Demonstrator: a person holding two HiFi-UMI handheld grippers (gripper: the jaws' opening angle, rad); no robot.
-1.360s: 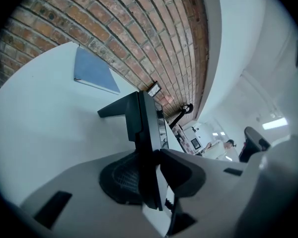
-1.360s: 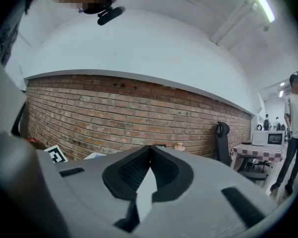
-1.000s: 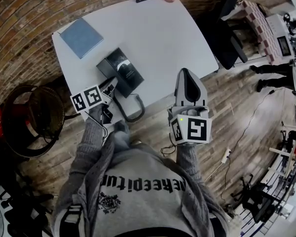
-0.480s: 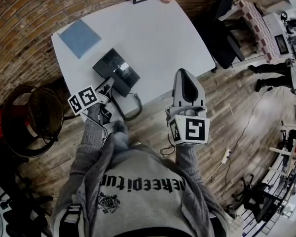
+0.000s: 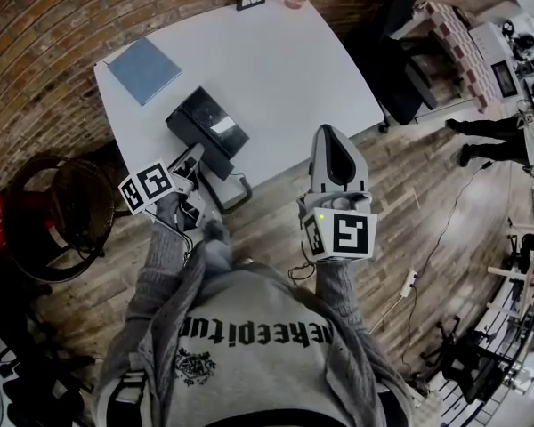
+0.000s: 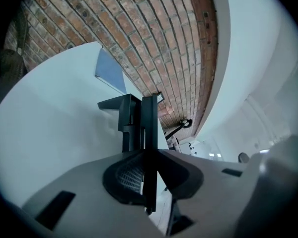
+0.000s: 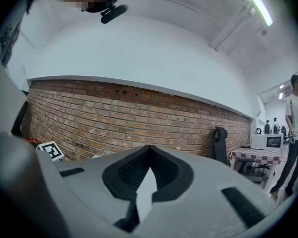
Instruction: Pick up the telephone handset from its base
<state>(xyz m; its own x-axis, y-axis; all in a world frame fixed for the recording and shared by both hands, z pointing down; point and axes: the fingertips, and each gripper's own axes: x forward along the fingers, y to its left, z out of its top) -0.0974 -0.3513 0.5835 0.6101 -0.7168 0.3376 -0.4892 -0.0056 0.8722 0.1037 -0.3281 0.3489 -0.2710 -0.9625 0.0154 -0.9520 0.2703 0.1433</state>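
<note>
Left gripper view: left fingers closing on handset, long axis along them, base ahead-left; right fingers together, farther

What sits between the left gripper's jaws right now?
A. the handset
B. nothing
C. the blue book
A: the left gripper view shows the black handset standing between the jaws of the left gripper, which are closing on it. The book lies apart, beyond the base.
</note>
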